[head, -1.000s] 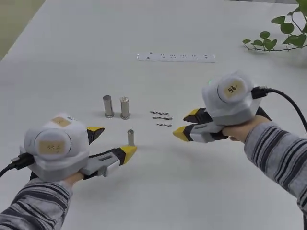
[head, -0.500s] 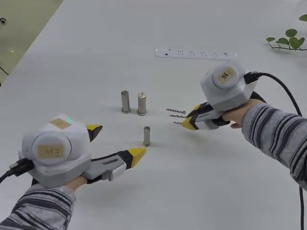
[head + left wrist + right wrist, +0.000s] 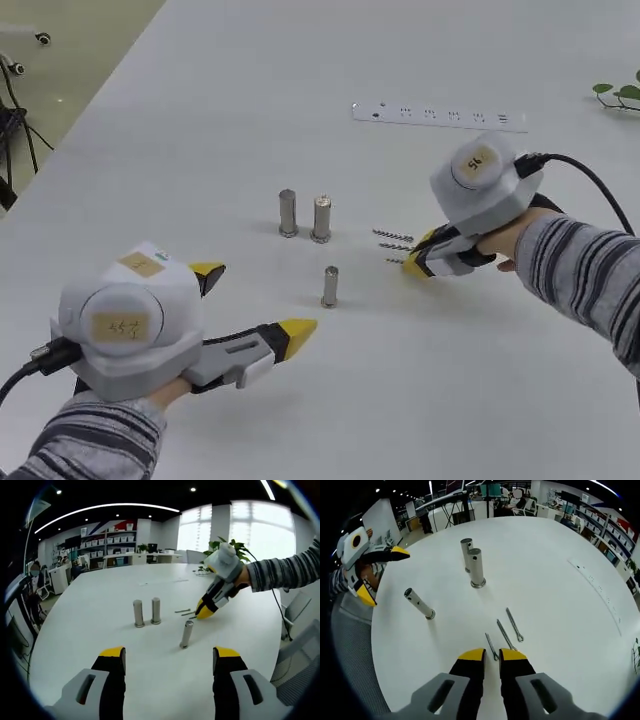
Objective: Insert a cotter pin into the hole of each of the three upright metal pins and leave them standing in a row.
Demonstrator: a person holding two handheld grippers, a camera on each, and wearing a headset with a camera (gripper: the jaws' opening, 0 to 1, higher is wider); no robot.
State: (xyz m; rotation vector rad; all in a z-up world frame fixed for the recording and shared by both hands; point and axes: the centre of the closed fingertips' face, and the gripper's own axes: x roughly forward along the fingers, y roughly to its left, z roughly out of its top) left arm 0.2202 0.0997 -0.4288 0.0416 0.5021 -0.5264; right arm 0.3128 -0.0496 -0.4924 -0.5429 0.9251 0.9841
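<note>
Open-plan office around a big white table.
Bright windows, curved ceiling light strip, stocked shelves, leafy plant.

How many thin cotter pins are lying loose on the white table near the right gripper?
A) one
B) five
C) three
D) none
C: three cotter pins lie side by side on the table, just ahead of the right gripper.
</note>
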